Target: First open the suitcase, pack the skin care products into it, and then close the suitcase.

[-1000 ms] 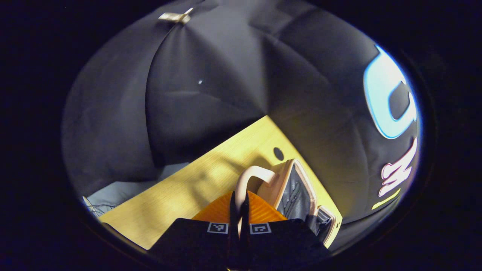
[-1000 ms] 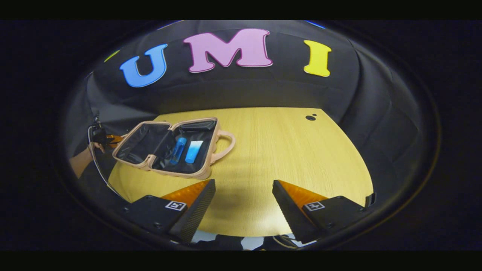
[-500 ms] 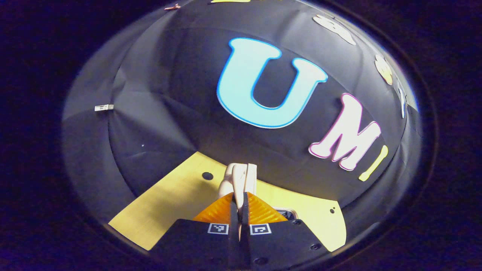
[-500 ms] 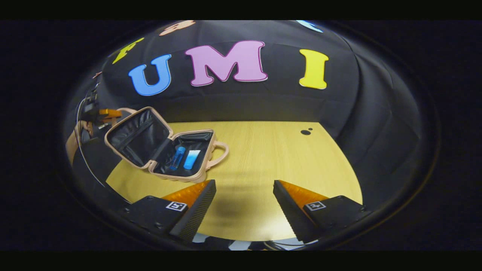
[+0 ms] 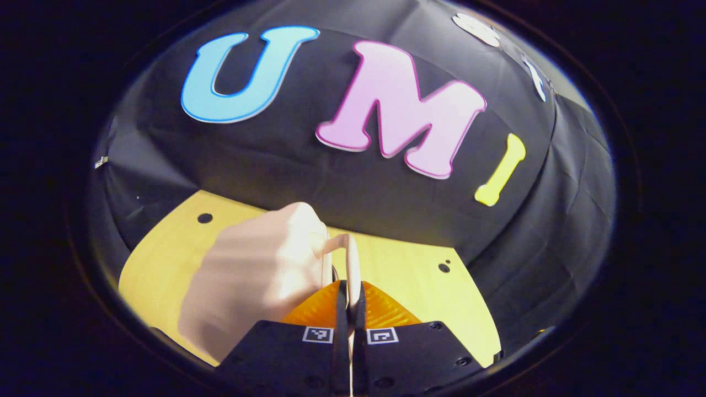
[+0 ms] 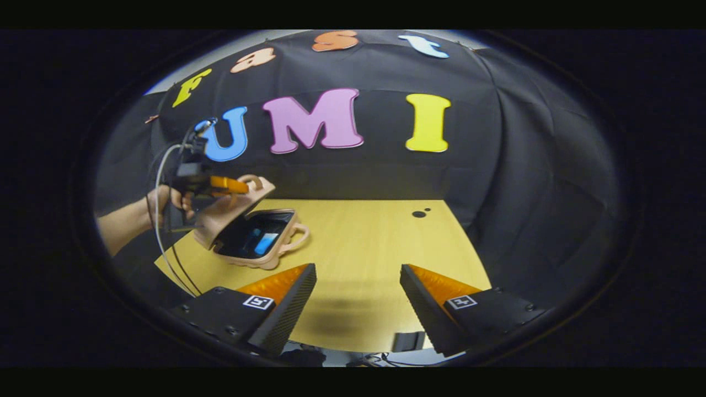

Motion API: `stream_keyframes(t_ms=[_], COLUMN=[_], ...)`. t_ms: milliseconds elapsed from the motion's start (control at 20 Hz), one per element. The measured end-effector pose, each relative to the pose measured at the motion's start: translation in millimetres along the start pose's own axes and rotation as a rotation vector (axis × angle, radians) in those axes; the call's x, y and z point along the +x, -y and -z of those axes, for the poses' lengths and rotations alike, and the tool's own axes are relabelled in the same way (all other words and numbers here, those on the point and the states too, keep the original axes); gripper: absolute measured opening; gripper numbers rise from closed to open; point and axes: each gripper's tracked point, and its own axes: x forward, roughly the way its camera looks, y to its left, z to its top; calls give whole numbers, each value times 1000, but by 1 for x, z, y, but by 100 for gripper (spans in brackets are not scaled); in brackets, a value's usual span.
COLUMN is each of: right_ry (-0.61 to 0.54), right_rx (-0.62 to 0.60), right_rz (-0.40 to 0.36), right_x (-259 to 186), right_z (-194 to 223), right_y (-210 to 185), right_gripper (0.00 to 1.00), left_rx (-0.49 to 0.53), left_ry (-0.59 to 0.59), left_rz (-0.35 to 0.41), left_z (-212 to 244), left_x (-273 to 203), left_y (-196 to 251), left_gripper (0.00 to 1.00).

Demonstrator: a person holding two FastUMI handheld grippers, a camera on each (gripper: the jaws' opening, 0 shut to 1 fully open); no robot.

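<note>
One pink suitcase (image 6: 259, 242) sits on the yellow worktop (image 6: 375, 248), at its left side in the right gripper view, with its lid (image 6: 231, 212) tilted partway down over the base. Inside lie two blue skin care products (image 6: 260, 241), side by side. The left tongs (image 5: 349, 292) are clamped together on the one lid handle (image 5: 351, 259), with the lid's pale outer shell just beside them. The right tongs (image 6: 357, 295) stand wide apart above bare worktop, well apart from the suitcase. A hand (image 6: 165, 201) holds the left tongs.
</note>
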Motion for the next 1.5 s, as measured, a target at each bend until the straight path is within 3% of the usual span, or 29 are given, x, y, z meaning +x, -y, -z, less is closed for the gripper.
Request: stream_keyframes(t_ms=[250,350,450,500,600,650,700,800,850,1000,1150,1300,1500], right_ry=[43,52,63,75,96,105,115,142,161,222,343,460,618], right_rx=[100,117,94,88,96,105,101,79,81,92,-2,-18,60], right_rz=[100,115,134,143,164,158,155,161,159,136,140,117,87], right_x=[-22,-25,-25,-23,-18,-16,-13,-11,-10,-15,-29,-45,-63], right_z=[1,2,0,-5,-18,-24,-31,-45,-55,-83,-121,-154,-175], right_y=[64,71,74,75,69,59,50,36,26,-11,-44,-81,-111], right_gripper=[97,97,97,98,97,97,97,98,98,97,97,97,97], left_rx=[258,260,188,143,128,142,154,175,196,269,276,278,354], left_ry=[-118,-138,-104,-69,2,31,70,166,225,411,516,558,647], left_rz=[-171,-185,-150,-114,-62,-58,-50,-31,-31,-42,-15,-29,-86], left_z=[78,96,95,86,63,52,37,4,-15,-68,-101,-109,-101], left_x=[69,85,87,81,62,46,27,-20,-47,-124,-193,-238,-279], left_y=[14,20,32,41,51,49,50,50,47,40,33,10,-10], left_gripper=[7,8,26,43,62,75,95,97,92,96,96,96,96])
